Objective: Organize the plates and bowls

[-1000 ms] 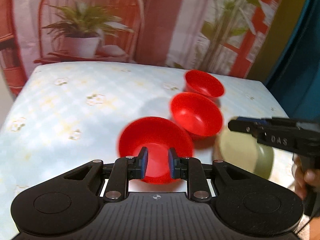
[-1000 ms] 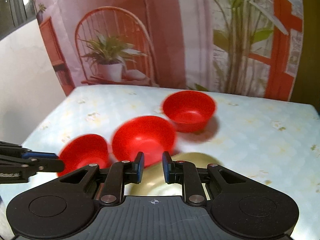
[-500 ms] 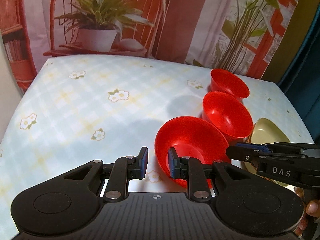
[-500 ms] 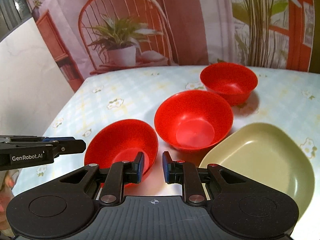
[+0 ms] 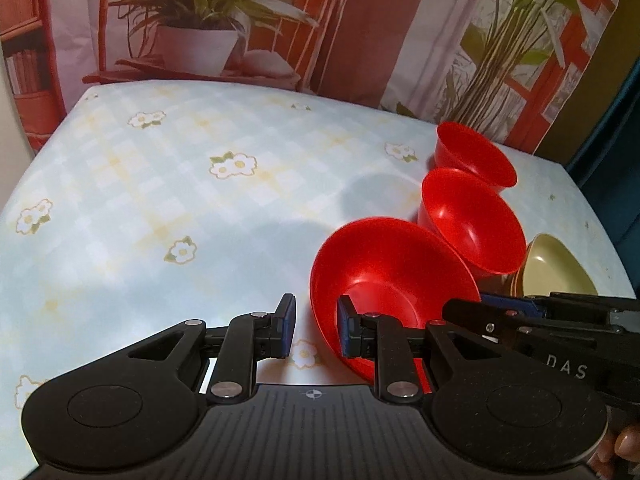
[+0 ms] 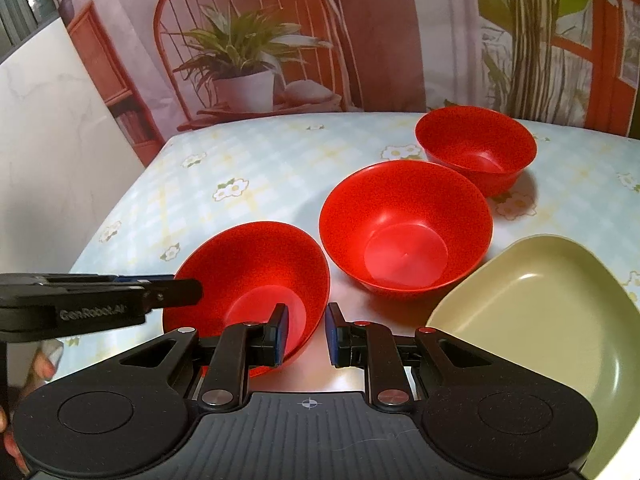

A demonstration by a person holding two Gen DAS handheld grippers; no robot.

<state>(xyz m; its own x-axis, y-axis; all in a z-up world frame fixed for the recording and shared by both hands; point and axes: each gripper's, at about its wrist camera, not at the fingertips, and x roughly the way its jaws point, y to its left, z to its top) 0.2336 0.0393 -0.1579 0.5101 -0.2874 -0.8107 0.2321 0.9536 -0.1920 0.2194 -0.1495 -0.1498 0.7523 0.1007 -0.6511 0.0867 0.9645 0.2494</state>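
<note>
Three red bowls stand in a row on the flowered tablecloth: a near bowl [image 6: 256, 280] [image 5: 388, 280], a middle bowl [image 6: 404, 228] [image 5: 476, 220] and a far bowl [image 6: 476, 148] [image 5: 472, 156]. An olive green plate [image 6: 540, 312] [image 5: 556, 268] lies to the right of them. My left gripper [image 5: 316, 328] is open, its jaws astride the near bowl's left rim, holding nothing. My right gripper [image 6: 306, 330] is open and empty, its jaws astride that bowl's right rim. Each gripper shows in the other's view, the left [image 6: 100, 296] and the right [image 5: 540, 320].
The table [image 5: 160, 208] is covered in a pale blue checked cloth with flowers. A printed backdrop of a chair and potted plant [image 6: 244, 64] hangs behind the table. A white wall [image 6: 52, 140] is at the left.
Both cameras have moved lower and closer to the bowls. The near bowl has shifted right in the left wrist view, and both grippers now flank its rim.
</note>
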